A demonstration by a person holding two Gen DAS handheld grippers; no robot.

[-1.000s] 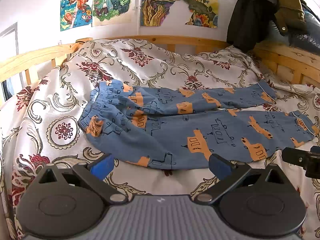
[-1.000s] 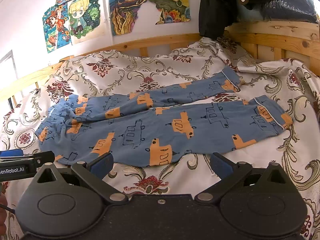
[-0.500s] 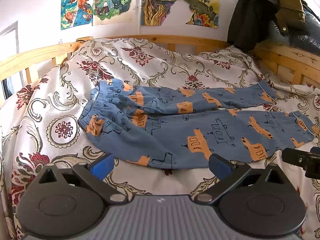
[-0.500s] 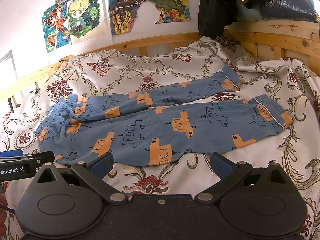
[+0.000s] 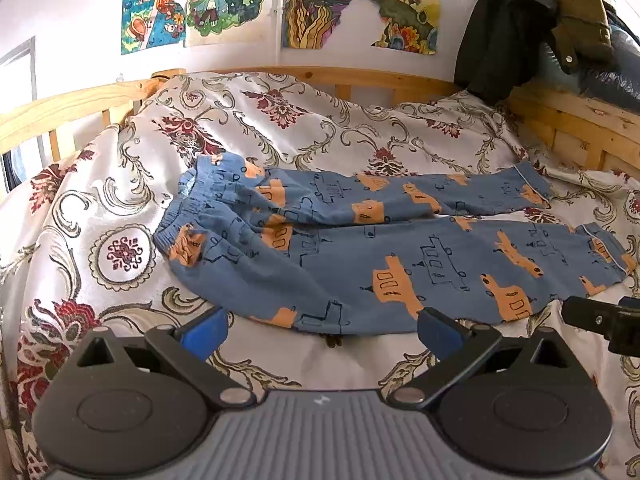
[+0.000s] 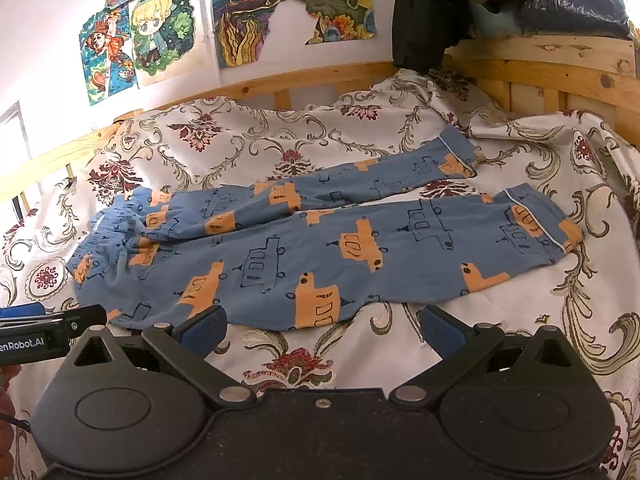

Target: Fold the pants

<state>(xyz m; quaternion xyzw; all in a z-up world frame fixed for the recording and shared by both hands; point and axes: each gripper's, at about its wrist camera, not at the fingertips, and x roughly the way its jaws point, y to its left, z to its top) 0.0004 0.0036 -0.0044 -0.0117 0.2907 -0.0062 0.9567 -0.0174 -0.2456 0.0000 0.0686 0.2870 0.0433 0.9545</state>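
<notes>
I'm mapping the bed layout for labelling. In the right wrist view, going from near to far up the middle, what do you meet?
Right hand-held gripper → bare floral bedspread → near leg of the blue pants → far leg → wooden bed rail → posters on the wall.

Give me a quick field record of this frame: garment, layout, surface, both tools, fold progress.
garment: blue pants with orange and outlined vehicle print
layout: spread flat, waistband to the left, cuffs to the right, legs apart in a narrow V
surface: floral bedspread on a wood-framed bed
left tool: open, empty, hovering at the near edge of the pants, waist side
right tool: open, empty, hovering at the near edge, further toward the cuffs
fold progress: no fold made yet
background: posters on wall, dark jacket hung at the bed's corner
</notes>
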